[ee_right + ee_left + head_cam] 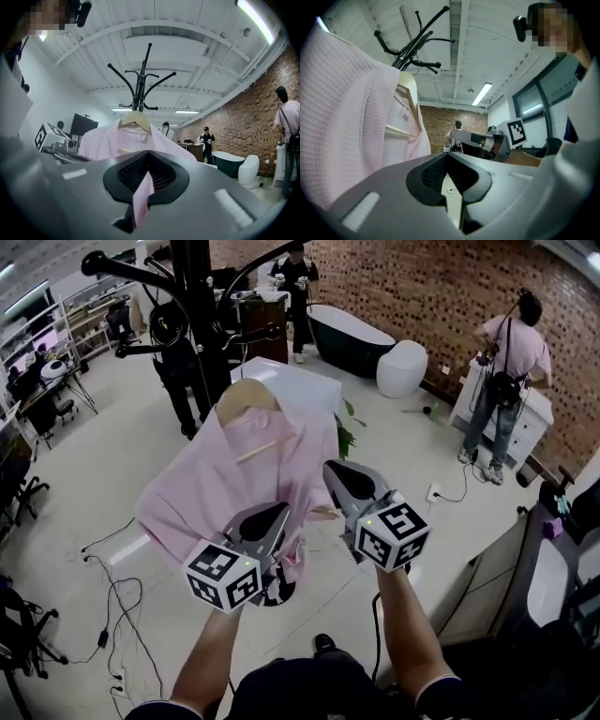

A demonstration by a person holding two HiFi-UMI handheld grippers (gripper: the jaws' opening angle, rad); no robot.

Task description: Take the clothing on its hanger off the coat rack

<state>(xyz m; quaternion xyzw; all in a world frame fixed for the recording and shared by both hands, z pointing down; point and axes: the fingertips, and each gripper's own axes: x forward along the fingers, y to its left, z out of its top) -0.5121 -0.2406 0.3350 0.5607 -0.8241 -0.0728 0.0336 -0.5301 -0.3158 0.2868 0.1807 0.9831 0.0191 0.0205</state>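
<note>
**Pink shirt held at its lower edge by two hand-held grippers, head view and both gripper views.** A pink shirt on a wooden hanger is shown spread out ahead of both grippers. Its lower front edge is drawn out to them, and its collar end lies farther off and higher. The black coat rack is seen just beyond the hanger, with its curved arms rising above it. The hanger's hook cannot be made out, so it cannot be told whether the hanger rests on the rack.

The left gripper is closed, and a pale strip of the shirt's fabric is pinched between its jaws. The bulk of the shirt hangs to its left and above. The right gripper is likewise closed, and a narrow fold of pink fabric is clamped between its jaws. The hanger is seen straight ahead of it, with the rack's pole behind.

The two grippers are held side by side at the shirt's edge, near each other but apart. The right is placed slightly farther forward. Each carries a marker cube at its rear (left cube, right cube).
</note>
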